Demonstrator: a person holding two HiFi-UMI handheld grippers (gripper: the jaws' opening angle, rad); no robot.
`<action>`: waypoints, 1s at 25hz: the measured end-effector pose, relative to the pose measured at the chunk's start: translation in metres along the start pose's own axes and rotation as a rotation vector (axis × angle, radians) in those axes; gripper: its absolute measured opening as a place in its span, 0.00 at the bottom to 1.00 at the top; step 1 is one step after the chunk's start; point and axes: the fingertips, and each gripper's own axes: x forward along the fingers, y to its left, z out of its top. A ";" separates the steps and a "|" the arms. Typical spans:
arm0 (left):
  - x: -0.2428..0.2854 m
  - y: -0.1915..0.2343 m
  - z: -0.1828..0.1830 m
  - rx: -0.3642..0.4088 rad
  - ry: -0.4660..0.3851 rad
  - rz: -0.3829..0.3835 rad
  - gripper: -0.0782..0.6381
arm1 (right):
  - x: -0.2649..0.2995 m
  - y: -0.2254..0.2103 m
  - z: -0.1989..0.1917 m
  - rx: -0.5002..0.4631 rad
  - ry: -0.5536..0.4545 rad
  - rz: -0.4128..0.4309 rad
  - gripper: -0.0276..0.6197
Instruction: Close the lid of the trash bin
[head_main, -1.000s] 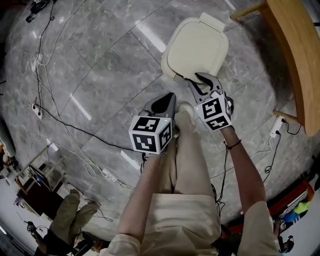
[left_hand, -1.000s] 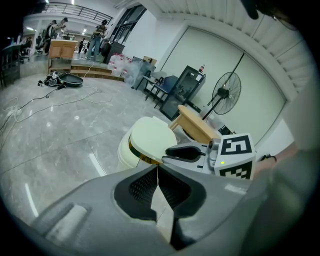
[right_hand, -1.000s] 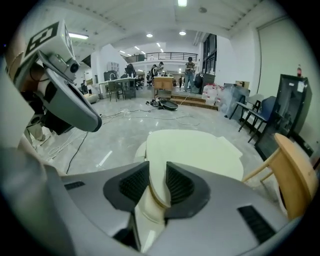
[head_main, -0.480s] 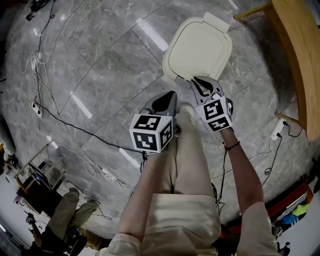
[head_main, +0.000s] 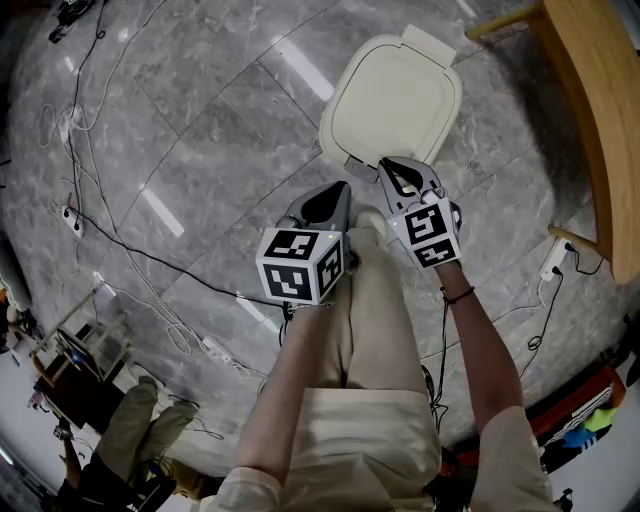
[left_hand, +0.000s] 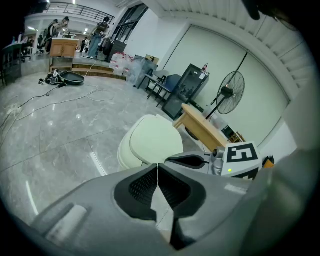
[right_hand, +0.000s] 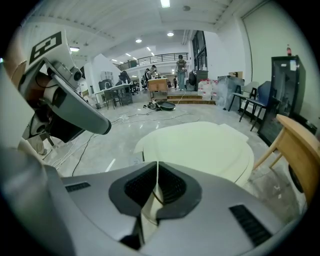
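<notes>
Cream trash bin (head_main: 395, 95); grey veined floor (head_main: 200, 130); tan table (head_main: 590, 110).

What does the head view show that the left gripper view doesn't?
Only the head view shows the person's legs in beige trousers. Only the left gripper view shows the black standing fan and the dark glass-fronted cabinet. Both show the cream plastic trash bin and the light wooden table.
</notes>
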 end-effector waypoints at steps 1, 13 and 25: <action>0.001 0.000 0.000 0.000 0.001 0.000 0.14 | 0.001 0.000 -0.001 -0.003 0.003 -0.002 0.06; 0.002 -0.004 0.004 -0.014 0.000 0.008 0.14 | 0.005 -0.002 -0.005 0.040 0.062 0.001 0.05; -0.039 -0.029 0.026 0.012 -0.017 -0.006 0.14 | -0.052 -0.003 0.047 0.116 -0.002 -0.038 0.05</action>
